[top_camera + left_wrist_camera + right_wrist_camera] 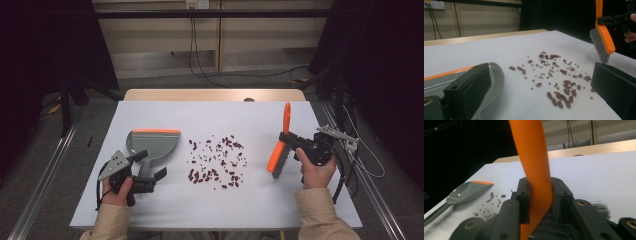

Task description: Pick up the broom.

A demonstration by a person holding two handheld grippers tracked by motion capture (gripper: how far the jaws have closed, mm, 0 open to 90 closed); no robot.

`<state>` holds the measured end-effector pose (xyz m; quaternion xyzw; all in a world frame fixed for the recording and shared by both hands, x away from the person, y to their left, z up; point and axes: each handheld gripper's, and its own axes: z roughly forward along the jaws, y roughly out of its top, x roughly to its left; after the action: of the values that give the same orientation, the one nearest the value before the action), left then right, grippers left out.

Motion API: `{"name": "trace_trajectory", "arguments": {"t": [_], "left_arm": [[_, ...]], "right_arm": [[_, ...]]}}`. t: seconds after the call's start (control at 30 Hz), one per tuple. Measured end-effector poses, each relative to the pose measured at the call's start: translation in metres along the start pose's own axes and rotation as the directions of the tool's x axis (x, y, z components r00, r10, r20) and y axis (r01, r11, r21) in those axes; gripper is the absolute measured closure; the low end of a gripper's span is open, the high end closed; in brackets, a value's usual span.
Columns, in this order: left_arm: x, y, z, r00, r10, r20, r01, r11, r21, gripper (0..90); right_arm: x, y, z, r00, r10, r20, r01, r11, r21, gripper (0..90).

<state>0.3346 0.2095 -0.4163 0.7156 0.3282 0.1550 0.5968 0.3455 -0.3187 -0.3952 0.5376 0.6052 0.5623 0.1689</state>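
The right gripper [295, 141], clamped on the orange brush [279, 150], holds its bristles just right of the scattered beans [217, 160], while the left gripper [150, 167], jaws apart astride the handle of the dustpan [152, 142], waits at their left

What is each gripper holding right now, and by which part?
The right gripper clamps the orange brush on its handle, just above the bristles. The left gripper is open astride the dustpan handle, not gripping it.
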Motion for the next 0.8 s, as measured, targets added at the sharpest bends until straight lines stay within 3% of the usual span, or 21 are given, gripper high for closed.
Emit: {"name": "trace_trajectory", "arguments": {"t": [0.17,0.33,0.47,0.8], "left_arm": [[-0.005,0.012,0.008,0.9999,-0.007,-0.01,0.007,0.9999,0.009,2.8],[-0.013,0.025,0.018,0.9995,-0.002,0.03,0.002,1.0,0.003,2.1],[-0.022,0.033,0.033,0.9993,0.012,0.035,-0.013,0.9997,0.021,1.9],[-0.032,0.04,0.065,0.9938,0.009,0.111,-0.013,0.9992,0.038,2.8]], "right_arm": [[0.008,0.006,0.008,0.9994,0.001,-0.034,0.0,1.0,0.006,71.1],[0.019,0.013,0.016,0.9986,-0.01,-0.051,0.011,0.9998,0.014,71.2],[0.028,0.018,0.023,0.9975,-0.012,-0.07,0.013,0.9999,0.01,71.1],[0.048,0.023,0.042,0.9951,-0.034,-0.093,0.036,0.9992,0.02,71.1]]}}
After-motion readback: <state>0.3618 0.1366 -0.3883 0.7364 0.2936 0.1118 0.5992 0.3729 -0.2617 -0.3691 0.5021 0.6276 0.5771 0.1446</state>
